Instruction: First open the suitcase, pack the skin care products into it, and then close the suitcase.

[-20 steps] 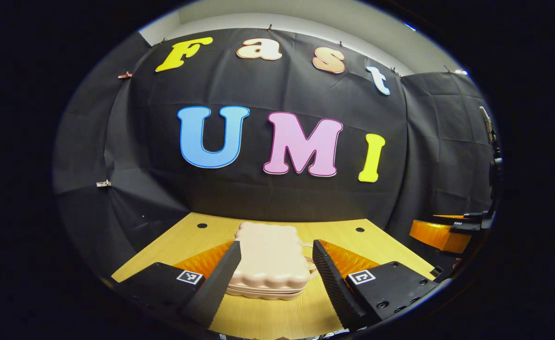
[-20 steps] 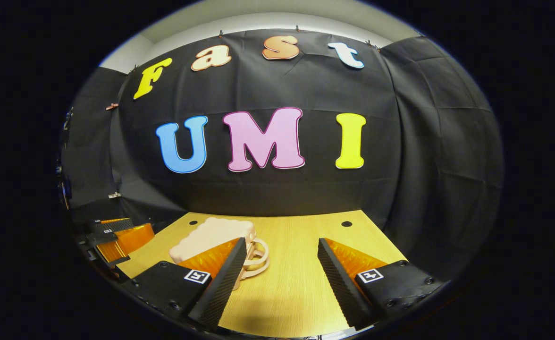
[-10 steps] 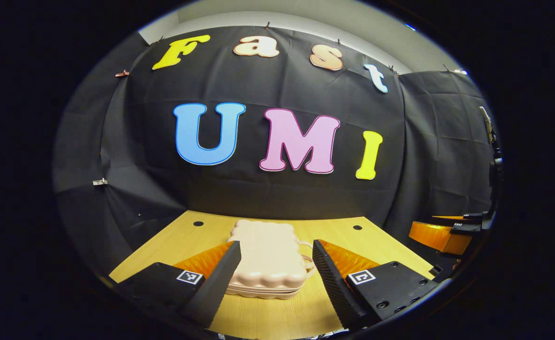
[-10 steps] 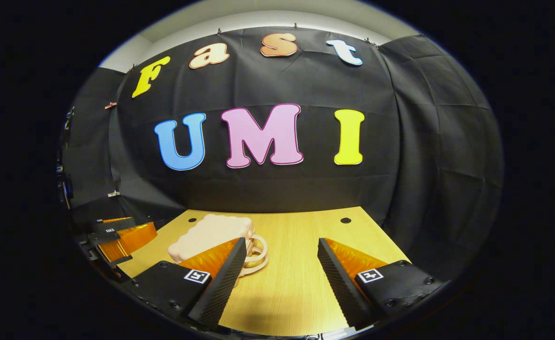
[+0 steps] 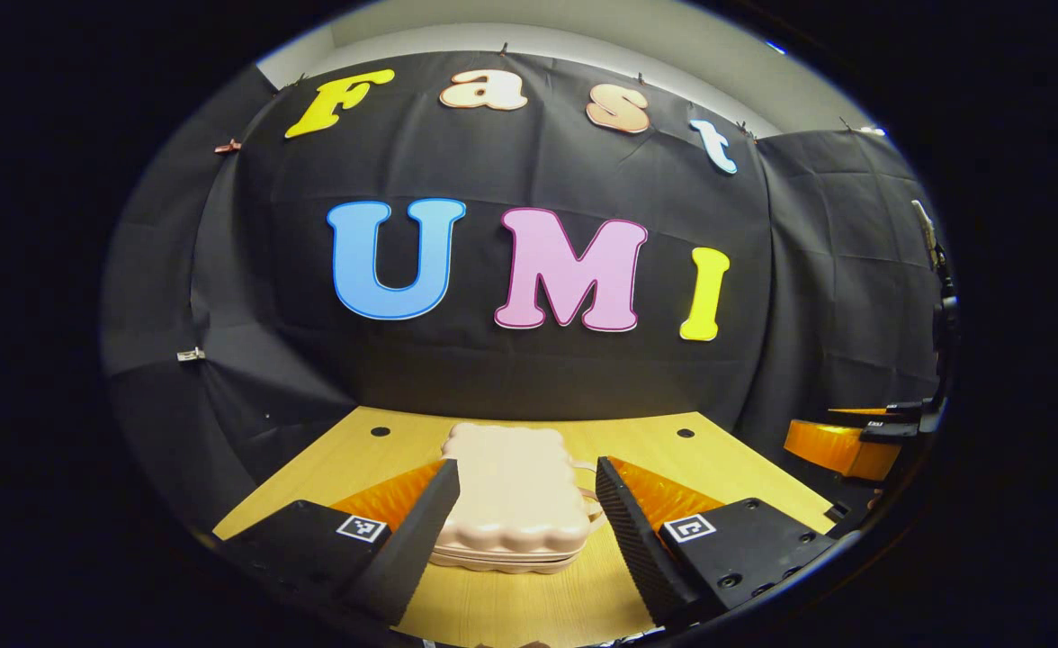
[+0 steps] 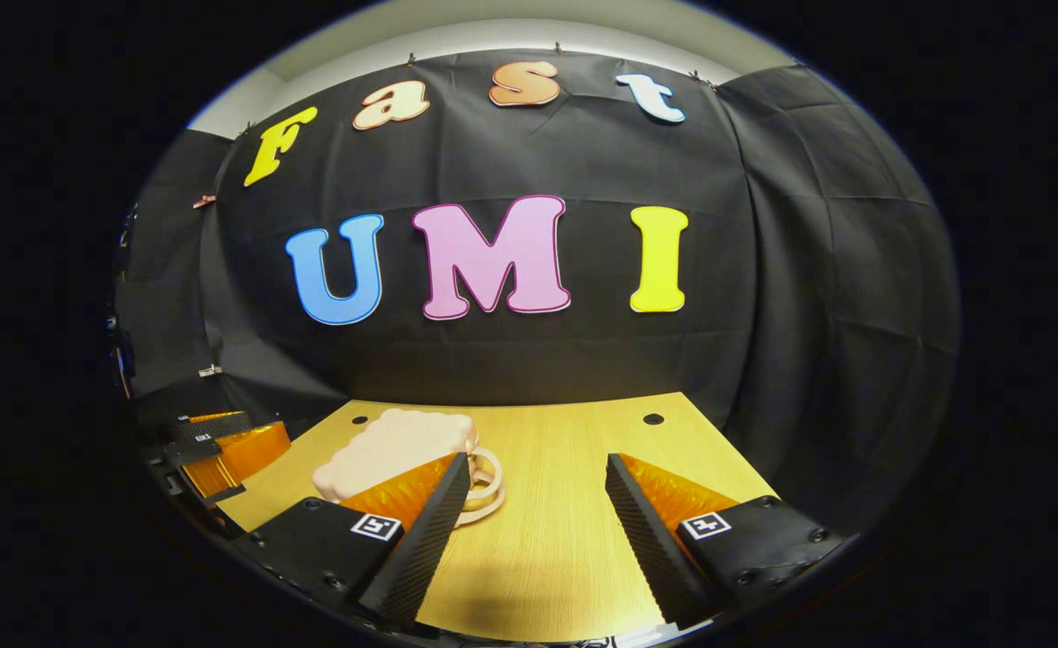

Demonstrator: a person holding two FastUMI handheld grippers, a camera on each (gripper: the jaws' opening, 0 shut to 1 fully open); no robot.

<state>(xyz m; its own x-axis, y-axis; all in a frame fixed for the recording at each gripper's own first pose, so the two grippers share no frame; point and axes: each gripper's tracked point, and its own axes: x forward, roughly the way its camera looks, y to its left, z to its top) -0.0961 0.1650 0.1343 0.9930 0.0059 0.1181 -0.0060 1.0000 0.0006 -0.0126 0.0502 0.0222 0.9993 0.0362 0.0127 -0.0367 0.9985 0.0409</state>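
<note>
My right gripper has drifted slightly right of the suitcase; my left gripper barely shifted.

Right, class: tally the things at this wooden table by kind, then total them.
Closed pale pink scalloped plastic suitcase: 1
Handheld tool: 2, left tool and right tool
Wooden table: 1
Skin care products: 0 visible
Total: 4

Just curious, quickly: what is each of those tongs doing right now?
Left tongs: open, holding nothing, suitcase ahead.
Right tongs: open, holding nothing.
</note>
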